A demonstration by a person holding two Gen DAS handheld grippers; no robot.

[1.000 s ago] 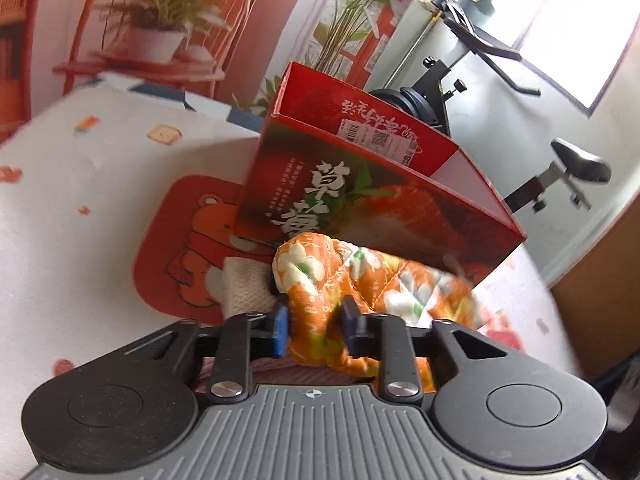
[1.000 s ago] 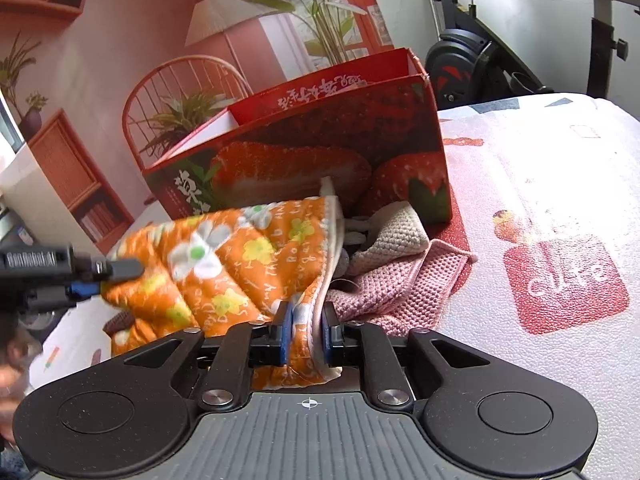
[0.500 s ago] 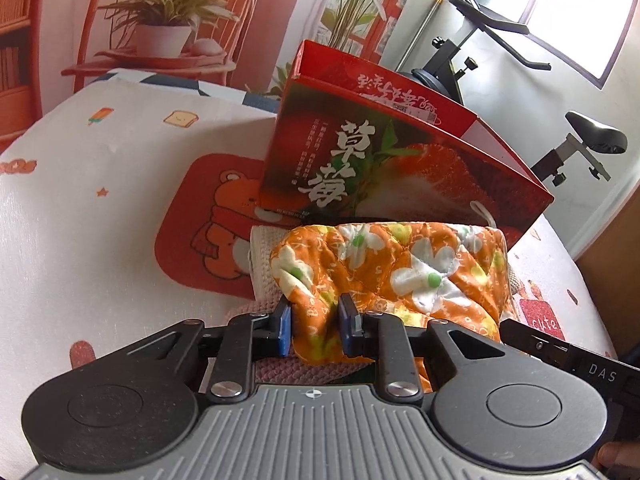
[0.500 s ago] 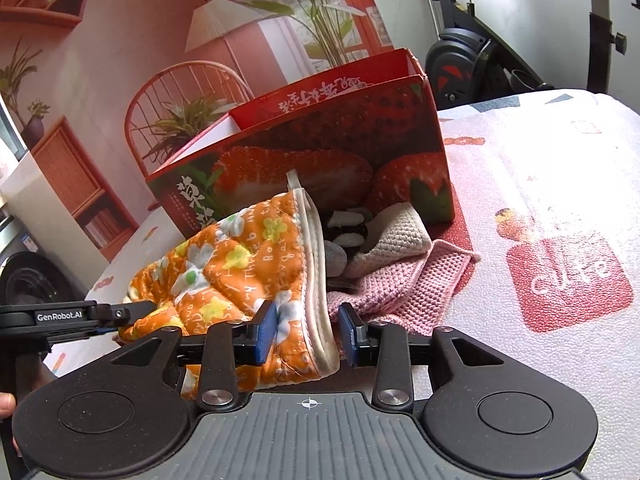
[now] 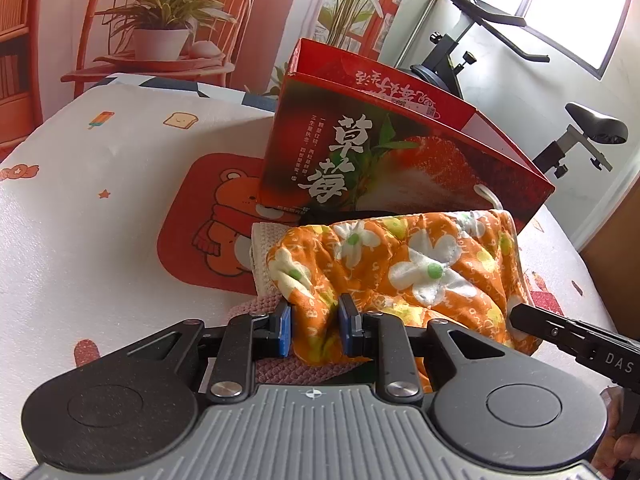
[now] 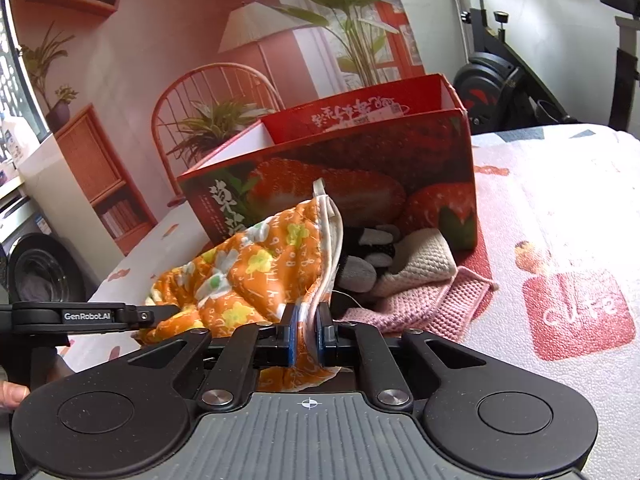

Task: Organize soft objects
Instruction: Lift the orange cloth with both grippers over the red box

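Observation:
An orange flowered quilted cloth hangs between my two grippers, in front of a red strawberry box. My left gripper is shut on the cloth's left corner. My right gripper is shut on its white-trimmed edge. Under and behind the cloth lie a pink knitted cloth, a cream knitted cloth and a black-and-grey glove. The right gripper's arm shows in the left wrist view. The left gripper's arm shows in the right wrist view.
The table has a white patterned cover with a red bear patch and a red "cute" patch. The open box stands behind the pile. An exercise bike and a washing machine stand beyond the table.
The right gripper opened half a second ago and has now shut again on the cloth's trimmed edge. The cloth is spread wider between the grippers and sits lower.

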